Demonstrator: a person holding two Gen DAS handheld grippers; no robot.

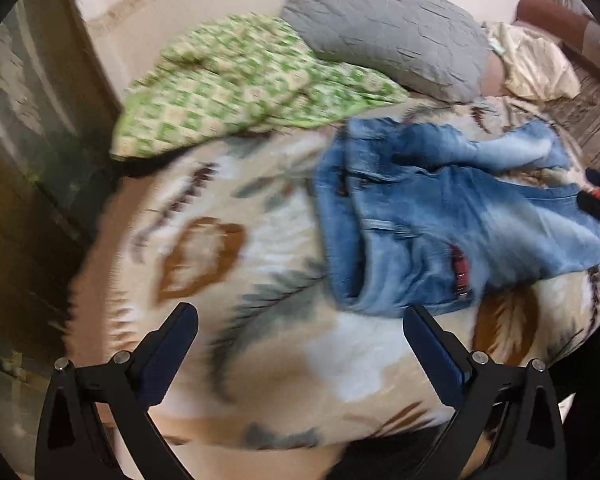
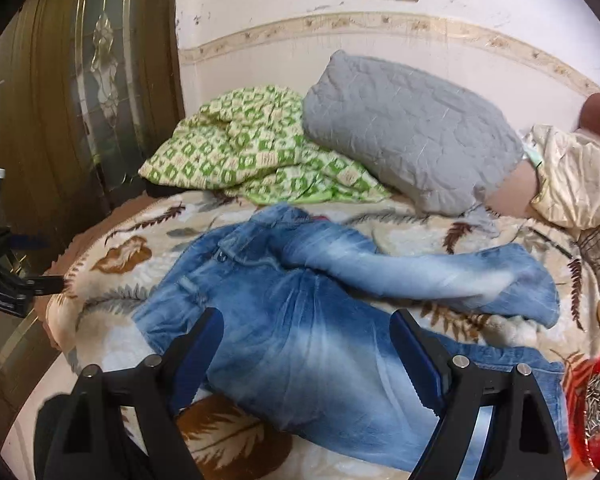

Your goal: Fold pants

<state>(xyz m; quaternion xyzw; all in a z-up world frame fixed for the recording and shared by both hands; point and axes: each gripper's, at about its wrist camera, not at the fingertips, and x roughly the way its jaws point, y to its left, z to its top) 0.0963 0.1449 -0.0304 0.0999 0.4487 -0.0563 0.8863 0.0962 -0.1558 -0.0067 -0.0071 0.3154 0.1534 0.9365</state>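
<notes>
- You've got the patterned blanket [image 2: 440, 236] spread over the bed, with the jeans [image 2: 300, 320] lying rumpled on top of it, well short of the grey pillow [image 2: 412, 132] and the green checked cloth [image 2: 240, 152] at the far end.
- Your right gripper [image 2: 308, 360] hangs right over the denim, jaws spread wide and gripping nothing, with the pale washed-out seat and thigh showing between the fingers.
- Your left gripper [image 1: 300, 348] is also gaping and empty, but it sits over bare blanket; the jeans [image 1: 440, 216] lie ahead of it and off to its right, the waistband end closest. That view is motion-blurred, so detail is soft.
- So the right hand is the nearer one, I'd say; the left needs to travel across to reach the waist.
- In the right wrist view the long axis runs roughly from waistband [image 2: 228, 256] at far left toward the hems at right and near right.
- One leg [image 2: 420, 276] is thrown crosswise above the other, its hem [image 2: 540, 300] bunched, so it likely wants straightening before any fold.
</notes>
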